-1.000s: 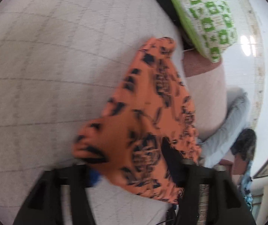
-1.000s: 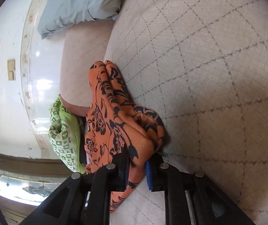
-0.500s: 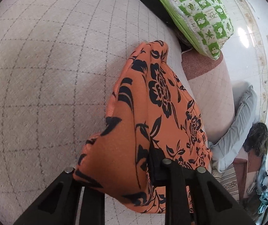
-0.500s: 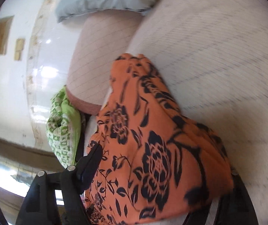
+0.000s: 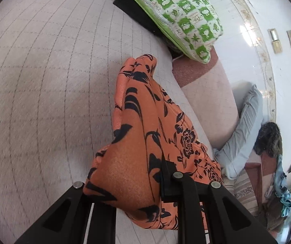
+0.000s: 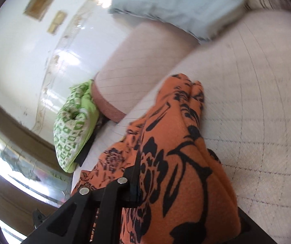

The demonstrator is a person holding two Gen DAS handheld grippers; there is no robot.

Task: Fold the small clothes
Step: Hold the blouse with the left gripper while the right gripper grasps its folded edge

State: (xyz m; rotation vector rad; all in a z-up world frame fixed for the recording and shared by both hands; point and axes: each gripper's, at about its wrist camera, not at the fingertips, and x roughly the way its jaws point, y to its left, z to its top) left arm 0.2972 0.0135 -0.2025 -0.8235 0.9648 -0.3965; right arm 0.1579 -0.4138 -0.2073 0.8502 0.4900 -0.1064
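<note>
An orange garment with a black flower print [image 5: 145, 126] lies bunched on the quilted beige bed cover [image 5: 43, 81]. My left gripper [image 5: 129, 185] is shut on one end of it; the cloth drapes over the fingers and hides the tips. In the right wrist view the same orange garment [image 6: 178, 162] fills the lower middle. My right gripper [image 6: 186, 195] is shut on its other end, the cloth bulging between the jaws. The garment stretches between both grippers, lifted slightly off the cover.
A green and white patterned pillow [image 5: 178, 14] lies at the bed's far edge over a dark cloth [image 5: 137, 14]; it also shows in the right wrist view [image 6: 74, 126]. A light blue pillow [image 5: 245, 128] and a pink mattress side [image 5: 206, 93] lie beyond.
Both grippers have lifted and drawn the garment up and toward themselves; the cloth now bulges over the fingers. The right view has tilted up toward the wall.
</note>
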